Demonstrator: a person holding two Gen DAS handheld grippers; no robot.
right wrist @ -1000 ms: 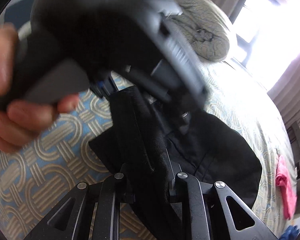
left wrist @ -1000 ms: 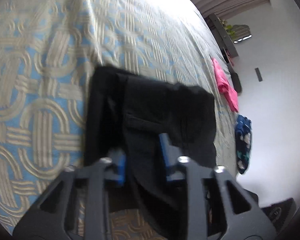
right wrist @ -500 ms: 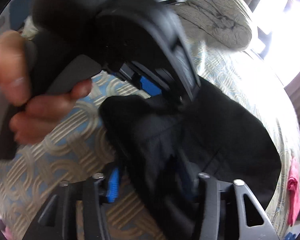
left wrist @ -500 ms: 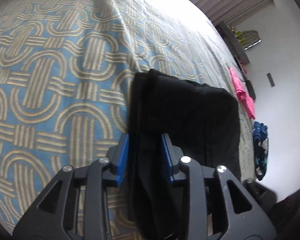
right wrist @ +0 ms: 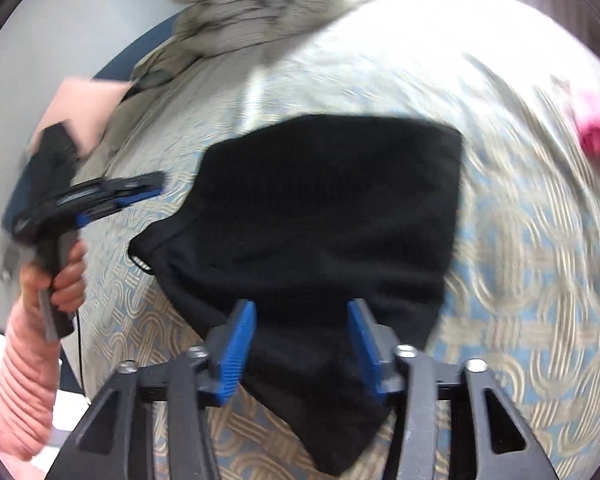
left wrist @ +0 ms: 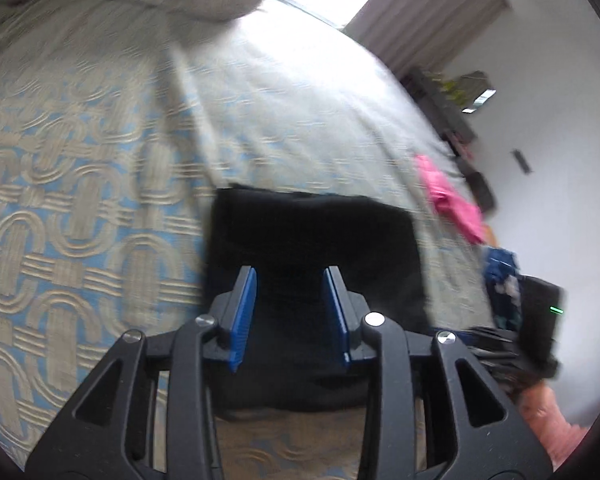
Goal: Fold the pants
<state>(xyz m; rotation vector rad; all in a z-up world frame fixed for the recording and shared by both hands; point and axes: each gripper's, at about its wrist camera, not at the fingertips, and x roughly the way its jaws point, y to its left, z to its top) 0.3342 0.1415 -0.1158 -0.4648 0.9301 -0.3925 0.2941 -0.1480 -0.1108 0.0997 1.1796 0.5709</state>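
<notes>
My left gripper (left wrist: 290, 312) and right gripper (right wrist: 302, 344) hover with fingers spread and empty, the right's having just narrowed, above the folded black pants (right wrist: 324, 216) lying on the patterned bed (left wrist: 80, 208).

Black pants (left wrist: 316, 240) on a bedspread (left wrist: 80, 208) of pale blue with beige interlocking loops. Blue pads on black fingers (right wrist: 236, 344). Bright pink garment (left wrist: 452, 204) near the bed's edge. Beige rumpled blanket (right wrist: 252, 12). Salmon-pink ribbed sleeve (right wrist: 20, 392).
</notes>
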